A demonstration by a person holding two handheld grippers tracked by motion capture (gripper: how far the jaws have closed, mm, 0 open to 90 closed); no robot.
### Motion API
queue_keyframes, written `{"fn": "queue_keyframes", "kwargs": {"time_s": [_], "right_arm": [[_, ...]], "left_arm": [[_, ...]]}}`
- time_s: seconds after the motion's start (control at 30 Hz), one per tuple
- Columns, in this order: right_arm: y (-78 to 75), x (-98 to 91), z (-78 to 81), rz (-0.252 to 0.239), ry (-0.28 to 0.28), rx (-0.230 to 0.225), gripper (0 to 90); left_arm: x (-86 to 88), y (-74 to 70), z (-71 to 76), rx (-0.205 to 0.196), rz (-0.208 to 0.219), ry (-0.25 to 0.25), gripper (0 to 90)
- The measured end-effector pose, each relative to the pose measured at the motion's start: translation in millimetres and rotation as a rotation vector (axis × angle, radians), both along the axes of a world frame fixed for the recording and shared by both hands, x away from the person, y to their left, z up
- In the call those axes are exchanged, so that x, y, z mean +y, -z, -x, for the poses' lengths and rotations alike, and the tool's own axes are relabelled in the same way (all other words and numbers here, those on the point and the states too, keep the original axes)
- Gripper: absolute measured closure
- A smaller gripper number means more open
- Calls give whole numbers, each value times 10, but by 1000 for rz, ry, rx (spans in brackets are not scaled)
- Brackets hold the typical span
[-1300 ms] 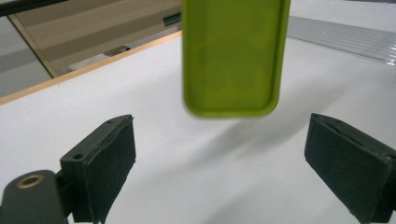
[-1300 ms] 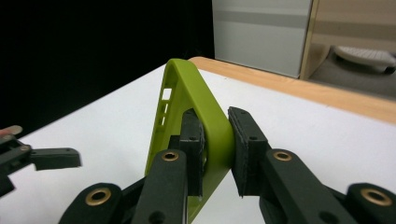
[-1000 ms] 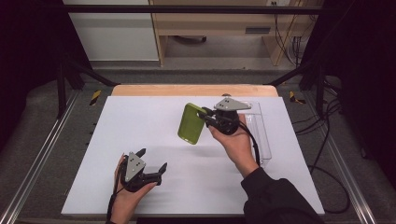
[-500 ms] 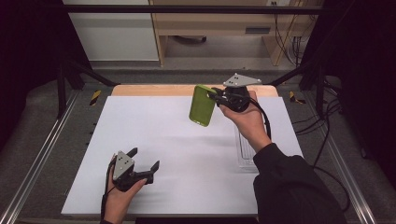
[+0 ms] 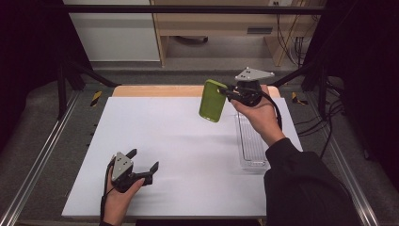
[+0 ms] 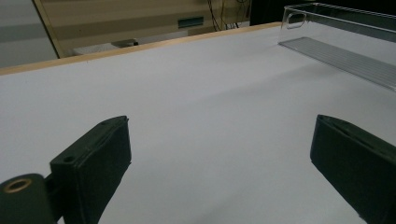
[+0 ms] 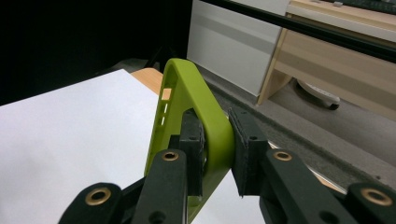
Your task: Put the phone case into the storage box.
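In the high view, the right gripper (image 5: 225, 91) is held up over the far right part of the white-topped desk (image 5: 179, 146), a grey three-cornered plate on its top and a black cable trailing from it. Its fingers pinch one long edge of a lime-green rubbery phone case (image 5: 212, 100) with rounded corners. The case hangs upright in the air, clear of the desk surface, just to the left of the hand that carries the gripper. Below and to the right of it, a clear plastic oblong tray (image 5: 251, 141) lies on the desk along the right edge, partly covered by the person's dark sleeve. The left gripper (image 5: 143, 163) rests low near the front left of the desk, well apart from the case, with its fingers spread and nothing between them.

In the left gripper view, the two black fingers (image 6: 95, 158) stand wide apart over bare white desk (image 6: 196, 107). The clear tray (image 6: 341, 51) sits farther off at the upper right, with a small cut-out handle in its end wall.

In the right gripper view, the black fingers (image 7: 191, 140) clamp the green case (image 7: 196, 107) by its rim, one pad inside the shell and one outside. The case rises edge-on from the grip, small cut-outs showing along its side, above the white desk (image 7: 60, 135).
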State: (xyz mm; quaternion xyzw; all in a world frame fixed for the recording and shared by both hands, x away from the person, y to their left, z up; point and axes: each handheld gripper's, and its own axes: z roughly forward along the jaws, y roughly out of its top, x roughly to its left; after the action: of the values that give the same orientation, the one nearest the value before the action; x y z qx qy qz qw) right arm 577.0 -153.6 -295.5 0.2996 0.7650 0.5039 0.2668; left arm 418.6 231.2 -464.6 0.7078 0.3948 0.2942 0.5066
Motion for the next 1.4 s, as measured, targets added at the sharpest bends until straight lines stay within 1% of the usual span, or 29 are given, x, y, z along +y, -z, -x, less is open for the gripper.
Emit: {"fn": "queue_keyframes", "kwargs": {"time_s": [0.33, 0.37, 0.43, 0.47, 0.5, 0.53, 0.57, 0.6, 0.63, 0.7, 0.73, 0.77, 0.97, 1.07, 1.2, 1.4], "right_arm": [[-120, -327, -22, -14, 54, -23, 766], [-120, -327, -22, -14, 54, -23, 766], [-143, -423, -26, -11, 72, -28, 766], [-143, -423, -26, -11, 72, -28, 766], [-151, -496, -30, -10, 86, -30, 766], [-151, -496, -30, -10, 86, -30, 766], [-151, -555, -36, -7, 96, -30, 766], [-151, -555, -36, -7, 96, -30, 766], [-148, -626, -44, -5, 112, -26, 766], [-143, -683, -53, -2, 124, -26, 766], [-143, -683, -53, -2, 124, -26, 766], [-136, -747, -61, -2, 137, -24, 766], [-102, -927, -80, -4, 177, -12, 766], [-91, -970, -82, -8, 188, -9, 766], [-58, -1054, -84, 3, 200, -1, 766], [-18, -1118, -91, 8, 218, 9, 766]], "left_arm": [[10, 4, -3, -5, -4, -8, 50], [10, 4, -3, -5, -4, -8, 50], [12, 5, -4, -4, -3, -9, 50], [12, 5, -4, -4, -3, -9, 51], [13, 6, -5, -4, -4, -10, 51], [13, 6, -5, -4, -4, -10, 51], [14, 8, -6, -2, -4, -10, 51], [14, 8, -6, -2, -4, -10, 51], [14, 9, -7, -1, -5, -11, 51], [12, 12, -8, -1, -3, -13, 51], [12, 12, -8, -1, -3, -13, 51], [15, 12, -8, 0, -6, -13, 52], [19, 14, -10, 0, -8, -15, 52], [20, 14, -9, 0, -9, -16, 53], [21, 15, -10, 1, -9, -16, 53], [19, 17, -9, 1, -10, -15, 53]]}}
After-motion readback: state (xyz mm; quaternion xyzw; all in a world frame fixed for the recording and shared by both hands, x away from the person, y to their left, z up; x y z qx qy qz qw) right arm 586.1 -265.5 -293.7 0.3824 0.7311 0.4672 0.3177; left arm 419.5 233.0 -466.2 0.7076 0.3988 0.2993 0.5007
